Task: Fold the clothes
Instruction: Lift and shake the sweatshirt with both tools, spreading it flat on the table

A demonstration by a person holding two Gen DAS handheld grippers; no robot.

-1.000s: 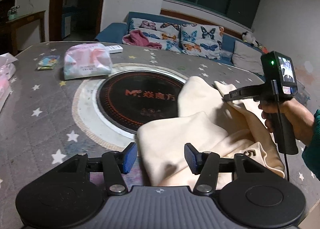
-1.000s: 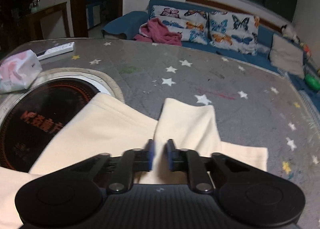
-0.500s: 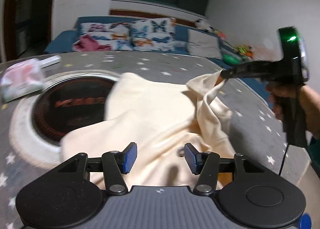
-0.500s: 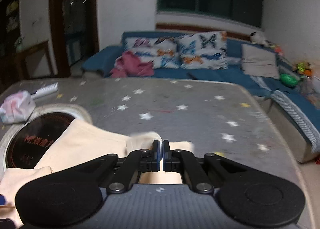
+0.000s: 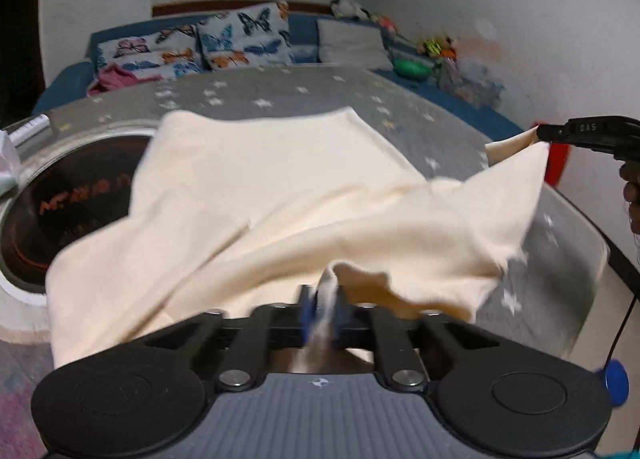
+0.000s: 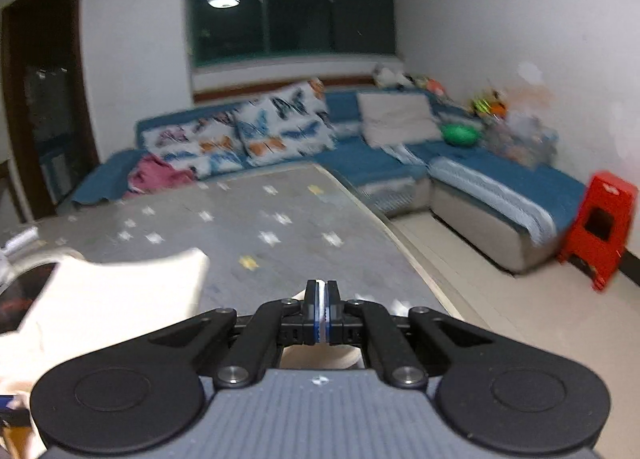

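A: Left wrist view, contents?

B: Cream garment [image 5: 280,195], spread over grey star-print table [image 5: 440,139], partly covering dark round hob [image 5: 60,211]. Left gripper [image 5: 322,311] clamped on a raised fold at near edge, blue pads pressed on cloth. Right gripper [image 5: 540,133] at far right, pinching another corner, cloth stretched taut and lifted off table between the two. Hand [image 5: 632,195] at frame edge.

A: Right wrist view?

B: Right gripper [image 6: 321,315] closed, thin cream edge caught between pads. Rest of garment [image 6: 112,299] low left on table [image 6: 280,251]. Behind: blue sofa [image 6: 480,179], butterfly cushions [image 6: 260,131], red stool [image 6: 600,227]. Blurred throughout.
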